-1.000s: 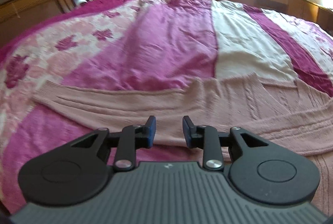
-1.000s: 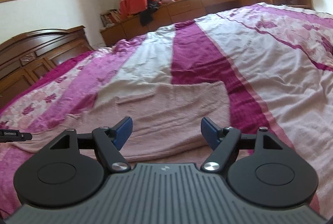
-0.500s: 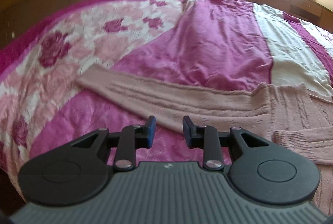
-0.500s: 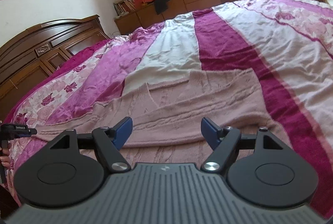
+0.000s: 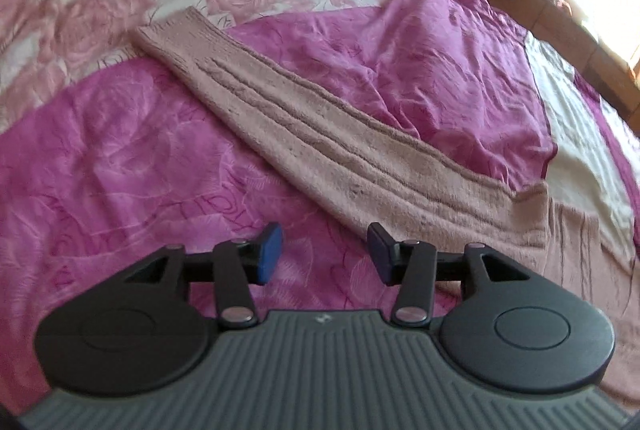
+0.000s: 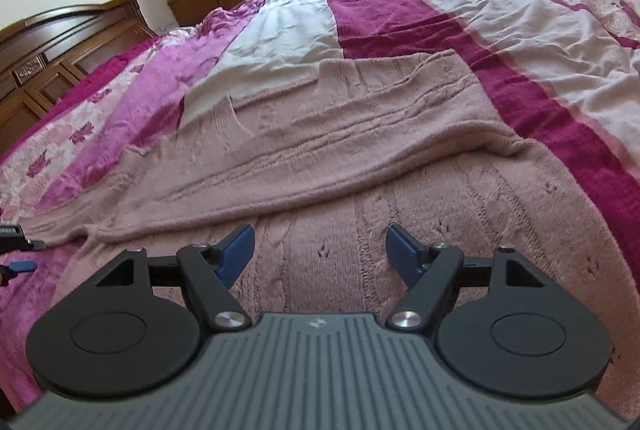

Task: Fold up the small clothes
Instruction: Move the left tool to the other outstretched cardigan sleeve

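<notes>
Pink bedspread [image 5: 120,158] under spread sweater [image 6: 360,158], just ahead of both wide, empty grippers.

Sweater [image 6: 360,158] matt, fuzzy ribbed knit; bedspread [image 5: 120,158] soft cloth with slight sheen; headboard [image 6: 60,42] glossy carved wood; gripper [image 6: 320,256] matt black plastic, metal pivots.

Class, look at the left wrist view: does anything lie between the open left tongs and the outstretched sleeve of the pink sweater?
Nothing visible does. Only bare bedspread lies between the left tongs and the sleeve, which lies flat and uncovered. The tongs are open and hold nothing.
</notes>
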{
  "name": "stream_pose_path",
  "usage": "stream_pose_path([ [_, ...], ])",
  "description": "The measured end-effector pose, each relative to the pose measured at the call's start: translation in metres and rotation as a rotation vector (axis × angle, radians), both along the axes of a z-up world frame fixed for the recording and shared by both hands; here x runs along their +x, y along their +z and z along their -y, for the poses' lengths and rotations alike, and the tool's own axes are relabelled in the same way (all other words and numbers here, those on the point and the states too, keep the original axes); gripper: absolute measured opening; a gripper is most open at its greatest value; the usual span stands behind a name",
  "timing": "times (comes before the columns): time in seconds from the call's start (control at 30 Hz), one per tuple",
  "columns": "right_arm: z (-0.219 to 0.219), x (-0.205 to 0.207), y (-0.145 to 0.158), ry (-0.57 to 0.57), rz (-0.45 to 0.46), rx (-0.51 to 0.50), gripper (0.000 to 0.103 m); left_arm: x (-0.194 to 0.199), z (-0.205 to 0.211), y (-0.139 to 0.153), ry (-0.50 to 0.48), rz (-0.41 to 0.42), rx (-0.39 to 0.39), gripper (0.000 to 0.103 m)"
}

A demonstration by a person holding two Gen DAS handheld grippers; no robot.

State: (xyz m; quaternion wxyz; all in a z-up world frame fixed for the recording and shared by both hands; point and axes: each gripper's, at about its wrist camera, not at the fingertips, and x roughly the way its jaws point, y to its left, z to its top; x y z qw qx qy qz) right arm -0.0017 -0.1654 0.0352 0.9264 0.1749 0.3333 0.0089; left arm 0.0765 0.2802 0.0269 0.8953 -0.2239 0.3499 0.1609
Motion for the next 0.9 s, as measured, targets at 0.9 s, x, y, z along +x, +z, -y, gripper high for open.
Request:
stream_pose_path([
  [0.9, 0.002, 0.001, -0.005, 0.012, 0.003, -0.006, 0.079, 0.027, -0.021, -0.016, 0.091, 0.138, -0.198, 0.054],
])
